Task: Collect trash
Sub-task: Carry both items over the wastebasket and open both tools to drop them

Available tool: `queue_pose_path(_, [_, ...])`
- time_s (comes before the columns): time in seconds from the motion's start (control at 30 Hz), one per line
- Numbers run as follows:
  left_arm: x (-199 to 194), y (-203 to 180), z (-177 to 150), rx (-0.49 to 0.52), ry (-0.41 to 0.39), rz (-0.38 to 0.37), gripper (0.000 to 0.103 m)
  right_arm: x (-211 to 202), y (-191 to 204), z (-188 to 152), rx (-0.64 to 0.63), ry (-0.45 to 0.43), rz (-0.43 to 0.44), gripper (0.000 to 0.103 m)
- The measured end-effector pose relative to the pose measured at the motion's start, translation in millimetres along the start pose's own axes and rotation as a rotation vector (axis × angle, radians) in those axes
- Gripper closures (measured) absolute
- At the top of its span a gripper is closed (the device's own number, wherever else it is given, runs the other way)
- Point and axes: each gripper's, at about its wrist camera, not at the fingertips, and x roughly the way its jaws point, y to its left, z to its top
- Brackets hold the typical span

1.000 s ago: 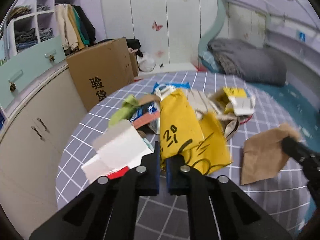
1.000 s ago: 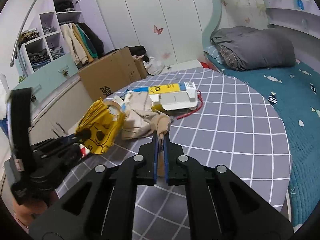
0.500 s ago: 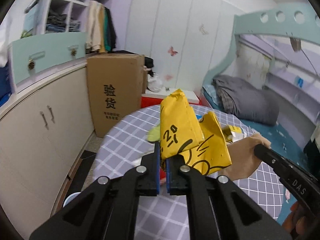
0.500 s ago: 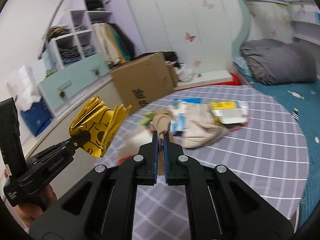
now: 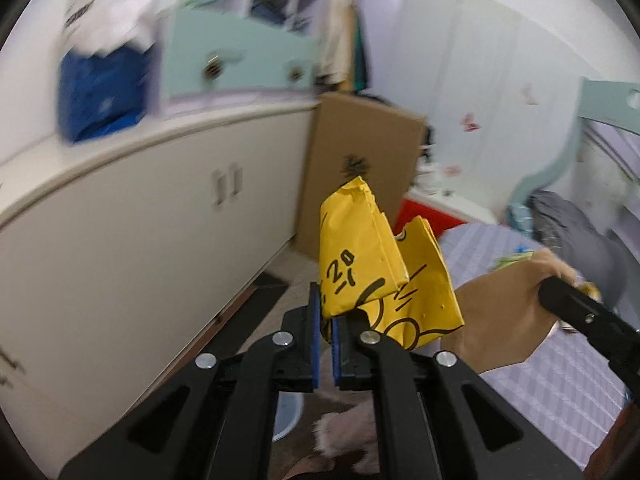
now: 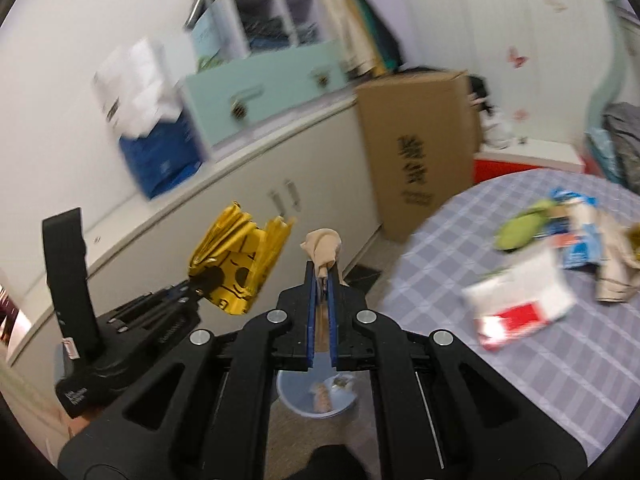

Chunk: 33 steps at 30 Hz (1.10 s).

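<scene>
My own fingers hide most of the bin (image 6: 316, 396) below. Motion blur smears the cabinet (image 5: 132, 216), the shelves (image 6: 272, 24) and the table litter (image 6: 524, 300); I can't read the box's (image 6: 416, 148) print.

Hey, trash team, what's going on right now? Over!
Left gripper shut on yellow wrapper. Right gripper shut on brown paper. Bin on floor below. Nothing in the way.

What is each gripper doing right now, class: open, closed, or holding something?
Left gripper: jaws closed on the yellow wrapper.
Right gripper: jaws closed on the brown paper.
</scene>
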Motion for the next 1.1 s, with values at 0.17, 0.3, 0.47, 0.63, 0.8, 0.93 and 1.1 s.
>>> queue_pose_path(0.17, [38,55,-16,-0.029,0.076,0.111,0.099,73,31,-18,-0.042,0.122,0.026,0.098])
queue_pose_path(0.3, [72,98,-34,-0.072,0.167,0.171,0.099,133,46,-40,-0.052,0.224,0.039,0.098])
queue_pose_path(0.47, [108,135,-50,-0.107,0.256,0.22,0.099,203,49,-71,-0.048,0.332,0.051,0.097])
queue_pose_path(0.63, [132,152,-68,-0.124,0.334,0.245,0.099,248,46,-93,-0.008,0.418,0.051,0.067])
queue_pose_path(0.8, [141,158,-78,-0.136,0.366,0.249,0.098,261,37,-96,0.021,0.425,0.04,0.042])
queue_pose_path(0.93, [143,152,-78,-0.134,0.373,0.245,0.098,254,39,-98,0.01,0.408,0.028,0.042])
queue_pose_path(1.1, [147,146,-79,-0.125,0.38,0.231,0.098,243,47,-95,-0.044,0.362,-0.033,0.041])
